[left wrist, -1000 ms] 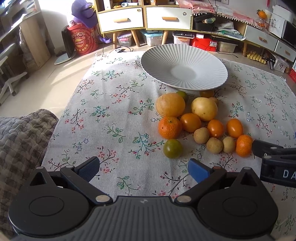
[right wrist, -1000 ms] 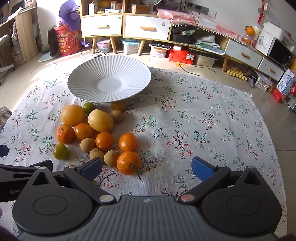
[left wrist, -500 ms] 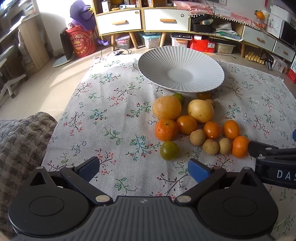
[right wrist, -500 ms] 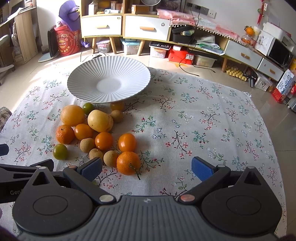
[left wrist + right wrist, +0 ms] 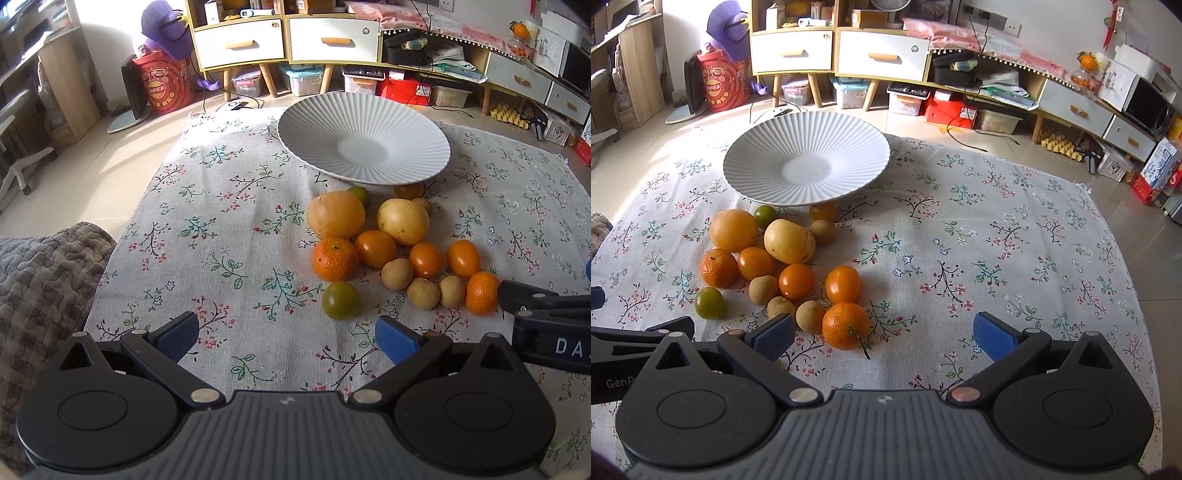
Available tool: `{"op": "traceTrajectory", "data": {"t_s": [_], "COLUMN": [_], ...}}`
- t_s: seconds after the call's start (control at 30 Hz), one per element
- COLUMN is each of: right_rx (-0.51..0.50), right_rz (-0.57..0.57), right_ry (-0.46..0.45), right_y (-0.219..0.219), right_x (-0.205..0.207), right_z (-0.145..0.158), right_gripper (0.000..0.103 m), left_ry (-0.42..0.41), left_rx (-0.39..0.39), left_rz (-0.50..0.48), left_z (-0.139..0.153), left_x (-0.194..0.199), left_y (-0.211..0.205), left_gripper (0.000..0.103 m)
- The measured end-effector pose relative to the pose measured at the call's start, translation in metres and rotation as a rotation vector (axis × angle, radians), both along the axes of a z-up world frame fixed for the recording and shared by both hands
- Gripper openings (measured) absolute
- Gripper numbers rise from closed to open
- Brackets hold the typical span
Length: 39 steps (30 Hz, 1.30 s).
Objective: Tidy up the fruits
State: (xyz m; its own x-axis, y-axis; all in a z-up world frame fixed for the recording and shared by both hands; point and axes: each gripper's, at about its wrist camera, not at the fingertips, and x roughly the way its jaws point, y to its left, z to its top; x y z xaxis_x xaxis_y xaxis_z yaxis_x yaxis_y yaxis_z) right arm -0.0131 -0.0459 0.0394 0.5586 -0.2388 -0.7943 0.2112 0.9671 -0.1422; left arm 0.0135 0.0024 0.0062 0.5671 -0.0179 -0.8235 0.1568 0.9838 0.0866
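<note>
- Over the last second the left gripper (image 5: 284,330) had drawn back a little from the fruit; in the left wrist view the pile sat slightly farther off than before. Its blue pads were spread wide with nothing between them.
- The right gripper (image 5: 884,332) had hardly moved at all. Its fingers were also spread wide and held nothing.
- That suggested no fruit had been picked yet: the white ribbed plate (image 5: 768,184) at the far side of the floral cloth (image 5: 997,240) was still bare.
- All the fruit lay in a loose cluster on the cloth just in front of the plate: a large orange (image 5: 336,214), a yellow potato-shaped fruit (image 5: 403,220), mandarins, small orange tomatoes-like fruits and brown longan-like ones, many touching each other.
- A small green fruit (image 5: 340,300) sat a little apart on the near edge, nearest the left gripper.
- A stemmed mandarin (image 5: 846,325) lay just ahead of the right gripper, beside its left pad, touching a brown fruit (image 5: 810,315).
- Two fruits sat partly tucked under the plate's near rim, likely awkward to reach.
- The two grippers were close together; each showed at the edge of the other's view, so they might crowd one another.
- A quilted blanket (image 5: 40,280) lay at the cloth's left edge; cabinets and storage boxes stood well behind.
</note>
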Motion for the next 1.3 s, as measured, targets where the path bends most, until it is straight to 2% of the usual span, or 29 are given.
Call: {"op": "traceTrajectory", "data": {"t_s": [0.5, 0.63, 0.77, 0.83, 0.93, 1.13, 1.23, 1.3], "right_rx": [0.001, -0.004, 0.002, 0.037, 0.138, 0.287, 0.442, 0.5], "right_rz": [-0.003, -0.005, 0.016, 0.02, 0.035, 0.067, 0.066, 0.054], "right_ry": [-0.012, -0.055, -0.057, -0.065, -0.035, 0.014, 0.011, -0.001], "right_y": [-0.001, -0.004, -0.012, -0.018, -0.03, -0.042, -0.052, -0.057], "right_x": [-0.001, 0.001, 0.011, 0.015, 0.025, 0.048, 0.059, 0.061], "right_z": [0.004, 0.005, 0.009, 0.011, 0.011, 0.011, 0.005, -0.003], "right_gripper": [0.103, 0.103, 0.103, 0.103, 0.103, 0.103, 0.103, 0.102], "left_ry": [-0.028, -0.083, -0.162, -0.175, -0.148, -0.067, -0.027, 0.001], "left_rx": [0.01, -0.009, 0.018, 0.039, 0.042, -0.05, -0.077, -0.109], "left_rz": [-0.005, -0.003, -0.054, -0.079, -0.094, -0.178, -0.205, -0.214], "left_z": [0.002, 0.011, 0.022, 0.021, 0.018, 0.012, 0.003, 0.0], "left_x": [0.002, 0.007, 0.012, 0.019, 0.031, 0.055, 0.068, 0.074], "left_y": [-0.002, 0.002, 0.003, 0.003, 0.005, 0.006, 0.006, 0.006], "left_gripper": [0.094, 0.094, 0.094, 0.094, 0.094, 0.094, 0.094, 0.094]}}
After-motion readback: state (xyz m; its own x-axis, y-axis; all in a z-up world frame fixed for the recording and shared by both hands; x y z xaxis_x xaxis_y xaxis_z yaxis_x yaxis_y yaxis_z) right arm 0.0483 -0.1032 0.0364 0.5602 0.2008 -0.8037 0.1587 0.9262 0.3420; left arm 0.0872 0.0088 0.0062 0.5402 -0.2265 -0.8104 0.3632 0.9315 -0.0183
